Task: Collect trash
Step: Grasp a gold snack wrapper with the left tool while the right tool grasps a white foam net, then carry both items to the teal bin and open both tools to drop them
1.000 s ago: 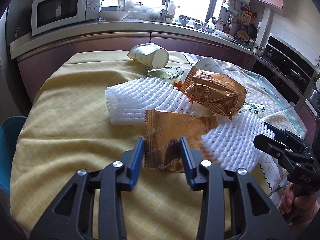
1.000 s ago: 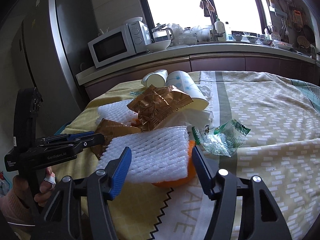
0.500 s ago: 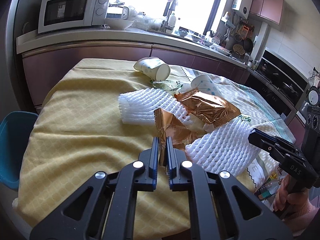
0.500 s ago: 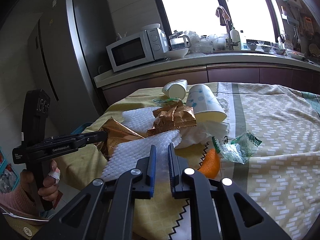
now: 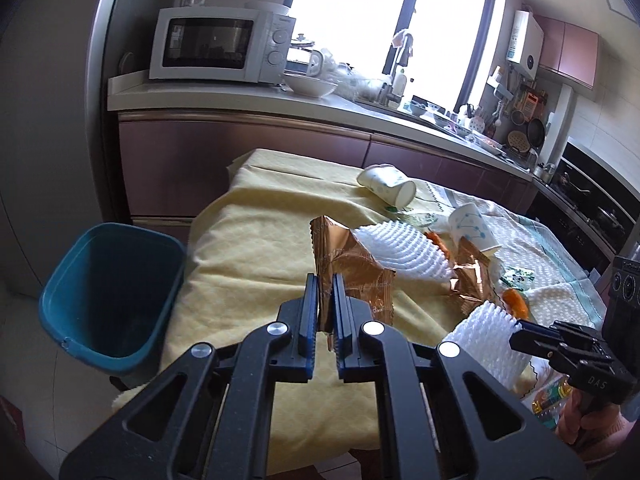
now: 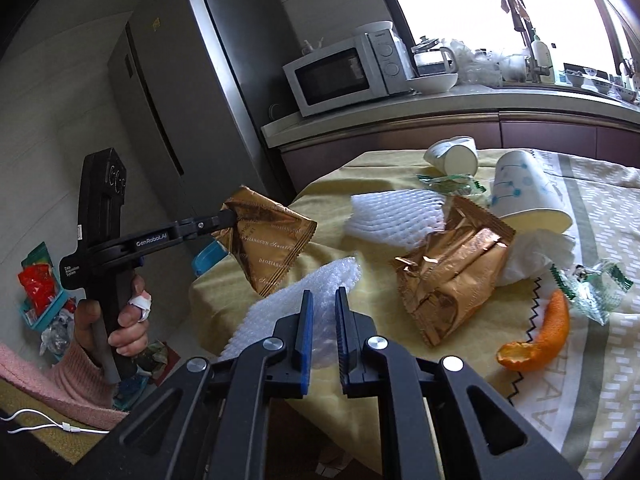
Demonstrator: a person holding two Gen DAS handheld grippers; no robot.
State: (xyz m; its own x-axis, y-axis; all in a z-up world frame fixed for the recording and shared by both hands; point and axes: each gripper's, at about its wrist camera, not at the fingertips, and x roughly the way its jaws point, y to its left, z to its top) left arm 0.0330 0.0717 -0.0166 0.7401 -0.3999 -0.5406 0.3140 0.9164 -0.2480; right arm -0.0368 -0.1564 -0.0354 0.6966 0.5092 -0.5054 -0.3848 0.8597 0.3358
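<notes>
Both grippers held trash lifted off the table.

The left gripper (image 5: pixel 326 308) had its jaws pinching a bronze wrapper (image 5: pixel 352 268); the right gripper (image 6: pixel 322 328) pinched a white foam net (image 6: pixel 296 300). The blue bin (image 5: pixel 108 292) stood beside the table's (image 5: pixel 260 248) left edge, its inside dark and what it held could not be told. Beyond the grippers on the table lay a second wrapper (image 6: pixel 452 268), another net (image 5: pixel 400 252) and two tipped paper cups (image 5: pixel 386 190). Only the right view showed the orange peel (image 6: pixel 540 336) whole and the hand (image 6: pixel 120 320).
</notes>
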